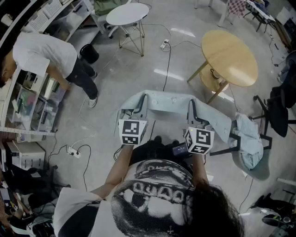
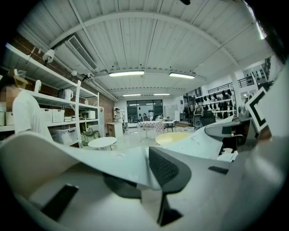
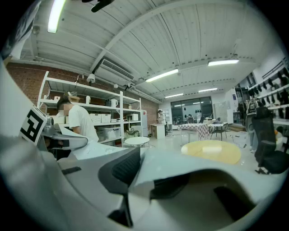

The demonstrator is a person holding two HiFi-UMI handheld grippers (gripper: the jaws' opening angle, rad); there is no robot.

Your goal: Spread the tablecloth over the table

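Both left gripper [image 1: 141,99] and right gripper [image 1: 192,106] jaws pinch thin pale-blue tablecloth [image 1: 169,102] edge

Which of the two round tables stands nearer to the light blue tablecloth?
The round table with the pale wooden top, right of the light blue tablecloth. The small white round table stands farther away.

Head view: high up, looks steeply down past the wearer's shoulders at the floor. Left hand-held gripper [image 1: 141,102] view and right hand-held gripper [image 1: 193,107] view: low, near level, right behind their jaws clamped on the tablecloth [image 1: 169,102], facing down the room. All three share the round yellow worktop [image 1: 230,58] and the person at the shelves [image 1: 44,54].
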